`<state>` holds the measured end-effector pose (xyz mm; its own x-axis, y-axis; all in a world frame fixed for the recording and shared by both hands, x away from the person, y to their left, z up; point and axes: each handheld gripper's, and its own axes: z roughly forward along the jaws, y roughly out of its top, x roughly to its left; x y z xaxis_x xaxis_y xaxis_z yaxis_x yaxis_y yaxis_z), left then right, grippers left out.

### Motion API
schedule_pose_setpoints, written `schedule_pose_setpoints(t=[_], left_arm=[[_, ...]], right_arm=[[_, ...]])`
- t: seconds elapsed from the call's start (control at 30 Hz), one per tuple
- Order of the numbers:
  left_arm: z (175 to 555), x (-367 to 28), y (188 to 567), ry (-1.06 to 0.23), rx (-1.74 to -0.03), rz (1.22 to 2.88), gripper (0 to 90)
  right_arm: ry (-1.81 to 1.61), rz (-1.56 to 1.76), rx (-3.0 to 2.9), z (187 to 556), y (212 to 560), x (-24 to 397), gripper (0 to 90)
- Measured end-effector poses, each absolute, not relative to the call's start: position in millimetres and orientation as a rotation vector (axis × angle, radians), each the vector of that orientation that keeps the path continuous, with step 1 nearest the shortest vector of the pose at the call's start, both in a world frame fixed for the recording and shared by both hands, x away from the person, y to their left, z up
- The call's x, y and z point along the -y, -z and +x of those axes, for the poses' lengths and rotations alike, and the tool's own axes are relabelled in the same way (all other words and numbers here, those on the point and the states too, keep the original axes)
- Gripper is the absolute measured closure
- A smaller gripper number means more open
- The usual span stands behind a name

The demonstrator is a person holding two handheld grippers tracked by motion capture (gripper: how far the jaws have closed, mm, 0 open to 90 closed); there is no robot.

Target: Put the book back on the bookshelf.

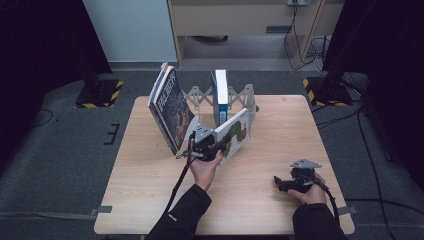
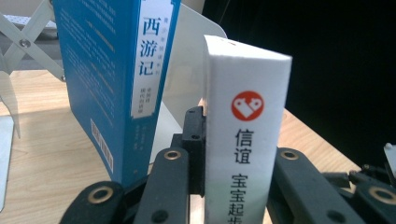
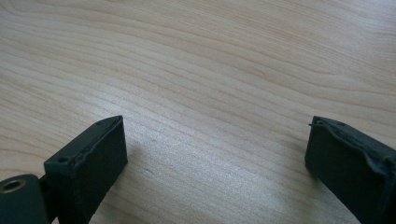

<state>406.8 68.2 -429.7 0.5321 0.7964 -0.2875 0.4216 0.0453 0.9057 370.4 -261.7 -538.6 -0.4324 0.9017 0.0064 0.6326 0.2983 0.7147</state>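
A white book (image 1: 234, 135) with a green and red cover picture is tilted over the middle of the wooden table (image 1: 150, 190). My left gripper (image 1: 210, 145) is shut on its lower edge. In the left gripper view the white spine (image 2: 245, 93), with a red logo and black characters, stands between the black jaws of that gripper (image 2: 238, 140). A blue book (image 1: 220, 97) stands upright just behind, and its spine (image 2: 107, 70) is close on the left. My right gripper (image 1: 282, 182) rests low at the table's front right, open (image 3: 217, 149), with bare wood between its jaws.
A grey folding book rack (image 1: 242, 97) stands at the table's back edge, its scissor links (image 2: 28, 42) visible behind the blue book. Several dark-covered books (image 1: 170, 107) lean at the rack's left end. Black stands with striped bases (image 1: 102, 92) flank the table on the floor.
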Motion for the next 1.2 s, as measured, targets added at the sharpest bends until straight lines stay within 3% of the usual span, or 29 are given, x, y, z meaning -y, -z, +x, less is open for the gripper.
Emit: schedule_pose_setpoints(t=[1.2], left_arm=[[435,-28,443,-0.564,-1.119,1.596,74.3]], right_arm=[[-0.92,1.373,-2.174,371,539,262,5.6]])
